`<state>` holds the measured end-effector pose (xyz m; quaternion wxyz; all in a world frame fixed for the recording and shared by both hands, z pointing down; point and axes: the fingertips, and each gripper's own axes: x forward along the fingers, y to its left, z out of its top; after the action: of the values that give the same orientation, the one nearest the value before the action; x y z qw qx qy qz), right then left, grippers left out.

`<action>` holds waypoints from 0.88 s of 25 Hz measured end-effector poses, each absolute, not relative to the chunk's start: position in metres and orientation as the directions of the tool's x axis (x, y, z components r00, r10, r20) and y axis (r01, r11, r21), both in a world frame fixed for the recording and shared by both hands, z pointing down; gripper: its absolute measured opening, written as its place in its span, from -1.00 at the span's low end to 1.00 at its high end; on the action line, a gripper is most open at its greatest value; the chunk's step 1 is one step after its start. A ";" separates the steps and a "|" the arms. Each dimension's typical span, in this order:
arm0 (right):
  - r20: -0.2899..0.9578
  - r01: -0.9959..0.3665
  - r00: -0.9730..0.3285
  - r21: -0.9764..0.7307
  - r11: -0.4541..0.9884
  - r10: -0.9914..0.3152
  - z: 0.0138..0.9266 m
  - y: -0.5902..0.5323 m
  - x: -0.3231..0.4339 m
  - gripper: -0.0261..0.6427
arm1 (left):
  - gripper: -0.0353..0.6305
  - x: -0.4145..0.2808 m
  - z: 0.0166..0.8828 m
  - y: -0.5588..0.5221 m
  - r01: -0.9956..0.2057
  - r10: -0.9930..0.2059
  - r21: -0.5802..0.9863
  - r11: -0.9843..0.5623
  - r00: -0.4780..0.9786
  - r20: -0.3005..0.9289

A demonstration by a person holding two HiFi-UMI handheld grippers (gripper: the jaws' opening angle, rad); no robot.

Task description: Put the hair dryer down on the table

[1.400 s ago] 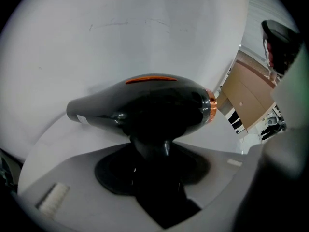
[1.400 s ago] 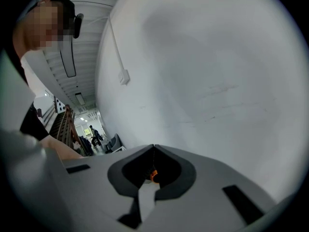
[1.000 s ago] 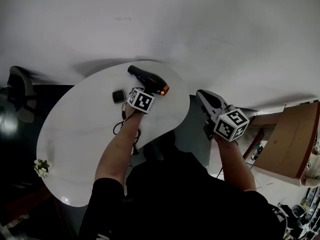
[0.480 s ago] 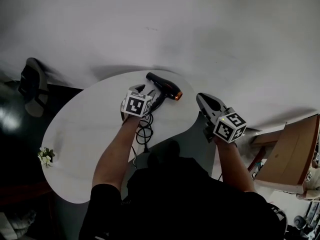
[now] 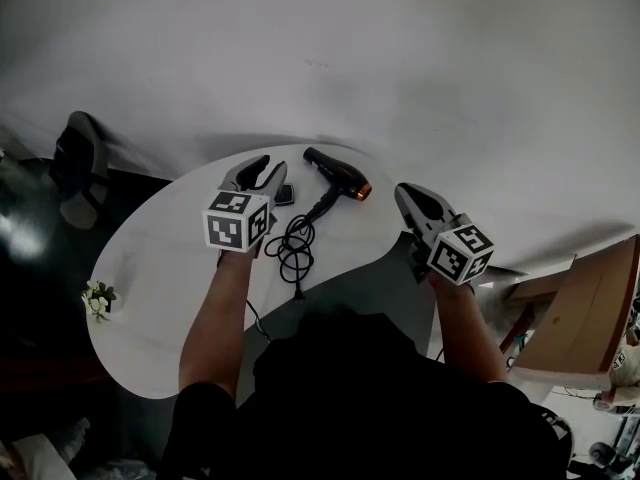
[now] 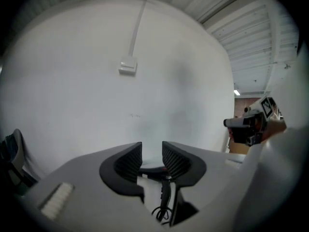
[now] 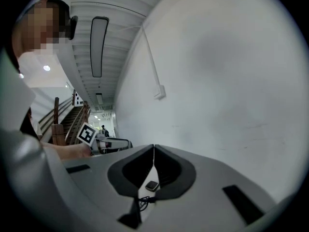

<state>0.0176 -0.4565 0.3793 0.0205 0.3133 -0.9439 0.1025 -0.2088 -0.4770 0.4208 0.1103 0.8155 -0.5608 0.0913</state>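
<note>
Hair dryer (image 5: pixel 338 176) is down flat on the white table (image 5: pixel 170 258) near the far edge, with its cord (image 5: pixel 292 248) looped back toward the person and a small black square item (image 5: pixel 285 195) just beside it on the left. Left gripper (image 5: pixel 268 168) sits over the table just left of the dryer and clear of it, jaws part-way apart and closing with nothing between the pads; the dryer only shows beyond the gap. Right gripper (image 5: pixel 405 193) is off the table's right edge, jaws together at the tips, holding nothing.
</note>
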 end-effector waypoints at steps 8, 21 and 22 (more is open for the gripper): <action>0.022 -0.537 -0.841 -0.152 0.830 -0.540 0.349 -0.462 0.041 -0.89 | -0.69 -0.196 0.343 -0.442 -0.944 -0.943 0.027 -0.329 0.330 0.049; 0.022 -0.504 -0.862 -0.130 0.854 -0.506 0.352 -0.467 0.047 -0.89 | -0.86 -0.174 0.353 -0.444 -0.938 -0.937 0.083 -0.336 0.342 0.069; 0.019 -0.504 -0.862 -0.131 0.853 -0.506 0.351 -0.468 0.047 -0.89 | -0.86 -0.174 0.355 -0.444 -0.935 -0.934 0.095 -0.342 0.349 0.073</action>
<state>0.0468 -0.4679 0.3508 -0.0079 0.2625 -0.9626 0.0659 -0.1736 -0.4442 0.3547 0.0597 0.8191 -0.5705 0.0028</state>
